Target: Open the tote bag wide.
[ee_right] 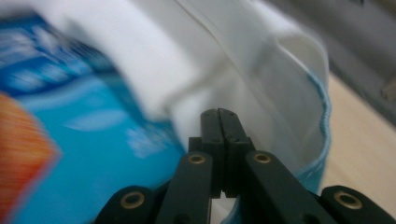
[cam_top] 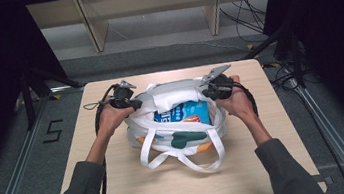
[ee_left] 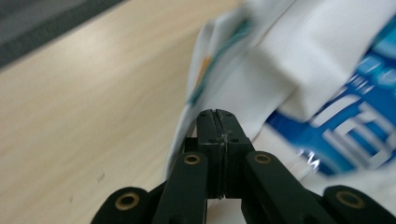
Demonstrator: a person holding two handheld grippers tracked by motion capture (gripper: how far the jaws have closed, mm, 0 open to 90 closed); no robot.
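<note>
White tote bag [cam_top: 176,126] sits mid-desk [cam_top: 121,184], mouth up, long axis running left-right across the person's front. Blue snack packet [cam_top: 184,113] lies inside, near the top, partly under a white fold of fabric.

Left gripper [cam_top: 128,102] is at the bag's left rim, right gripper [cam_top: 212,91] at the right rim, roughly mirrored. Each hand works its own end; neither is nearer to the packet by much.

Left gripper view: jaws clenched tip to tip against the bag's edge [ee_left: 196,126]; looks like fabric is pinched between them, but I can't see the cloth in the seam clearly. Right gripper view: same, jaws pressed together at the rim [ee_right: 303,116], packet [ee_right: 70,154] just to their left.

My read: both ends held, mouth spread along the long axis. Next move likely depends on pulling outward, away from each other. Loose handles [cam_top: 183,158] droop toward the person, untouched.
</note>
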